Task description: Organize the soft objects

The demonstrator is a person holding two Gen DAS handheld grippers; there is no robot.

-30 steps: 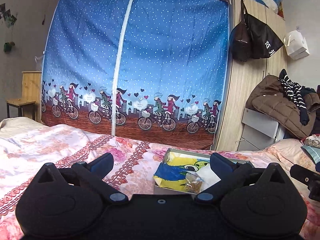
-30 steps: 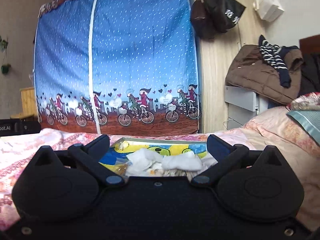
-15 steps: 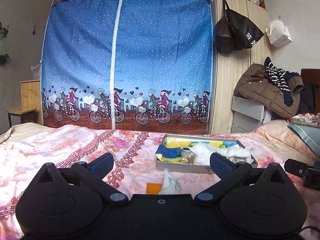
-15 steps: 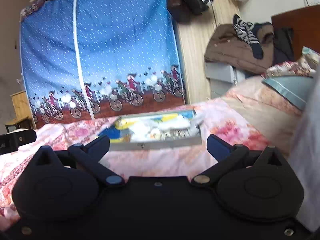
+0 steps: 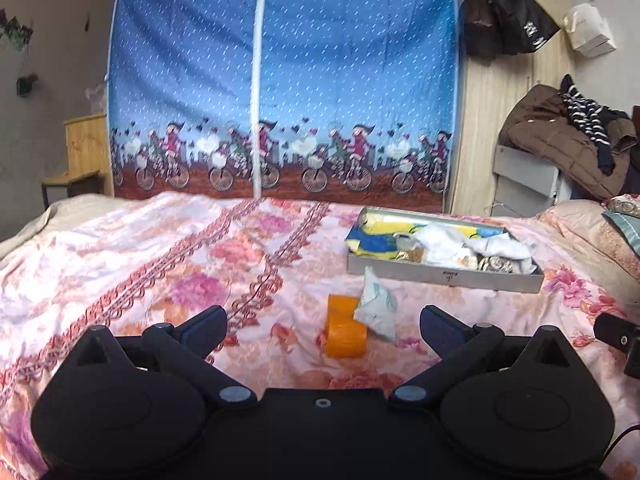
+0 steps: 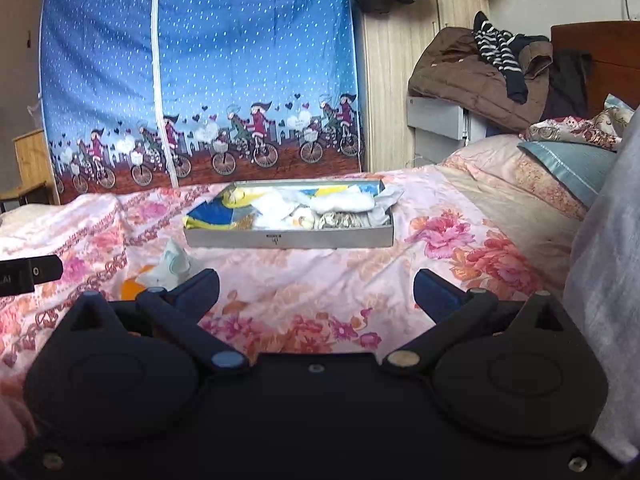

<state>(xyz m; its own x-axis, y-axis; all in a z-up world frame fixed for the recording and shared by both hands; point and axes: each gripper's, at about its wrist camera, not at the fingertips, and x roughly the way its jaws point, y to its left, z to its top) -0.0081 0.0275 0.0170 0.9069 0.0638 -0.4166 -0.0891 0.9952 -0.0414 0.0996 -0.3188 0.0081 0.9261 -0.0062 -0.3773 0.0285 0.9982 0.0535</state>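
Floral pink bedding [image 5: 168, 264] covers the bed that serves as the work surface, with a blue bicycle-print curtain [image 5: 280, 80] hanging behind it. One shallow grey box [image 5: 444, 274] sits on the bedding and serves as the landmark. Inside it lie several soft things: a yellow-and-blue cloth [image 5: 376, 240] at its left end, white bundles [image 5: 500, 246] toward its right, and a patterned roll [image 5: 496, 265] against its near wall; the exact count inside cannot be told.

Two soft items lie outside the box, just in front of its near-left corner: one orange piece [image 5: 345, 330] and one pale crumpled pouch [image 5: 378, 304], which touch each other, the pouch leaning over the orange piece's upper right.

The left gripper [image 5: 323, 326] hovers low over the bedding on the near side of these two, jaws spread wide and holding nothing, with the orange piece between its fingers in view. The right gripper [image 6: 316, 292] is also spread wide and empty, facing the box's near wall from well apart.

Both loose items look light and limp. The pouch would likely crumple and sag when lifted, so a pinch across its bunched middle seems safest; its surface may be slick. The orange piece looks folded or rolled, so gripping across the thick fold should keep it from unrolling. Neither appears fragile.
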